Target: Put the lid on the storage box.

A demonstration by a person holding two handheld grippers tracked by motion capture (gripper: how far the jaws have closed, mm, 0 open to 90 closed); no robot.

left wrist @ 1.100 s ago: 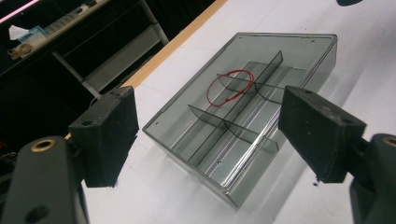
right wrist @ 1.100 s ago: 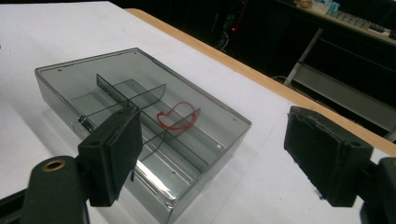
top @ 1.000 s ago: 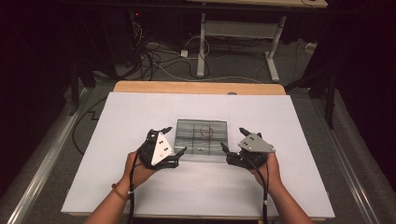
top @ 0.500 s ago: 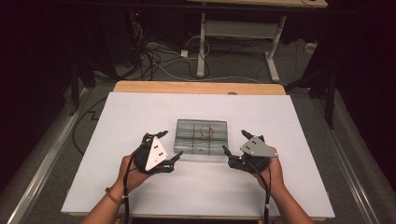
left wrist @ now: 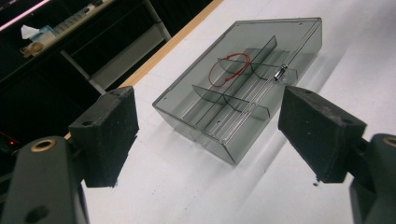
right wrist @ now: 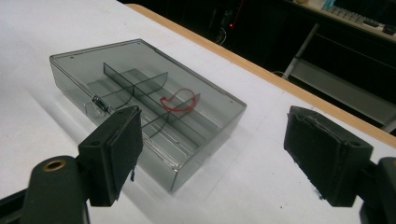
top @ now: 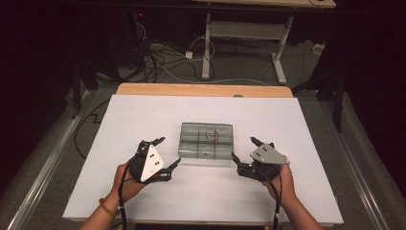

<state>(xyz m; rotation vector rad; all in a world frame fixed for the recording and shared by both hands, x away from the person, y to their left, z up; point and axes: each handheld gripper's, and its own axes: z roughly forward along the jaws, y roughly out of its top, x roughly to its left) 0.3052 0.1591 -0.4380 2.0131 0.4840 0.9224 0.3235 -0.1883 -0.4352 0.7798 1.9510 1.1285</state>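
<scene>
Two claws are sitting low over the white tabletop (top: 297,124), one on each side of the clear divided box (top: 206,142). Compared with a second ago, both hands are now a little nearer to the person and further from the box. The left claw (top: 163,154) and the right claw (top: 245,150) are both spread wide and holding nothing. Inside the closed box, a red loop (top: 212,135) is lying in a far compartment. Probably the hands are only getting ready, with no grasp started.
</scene>
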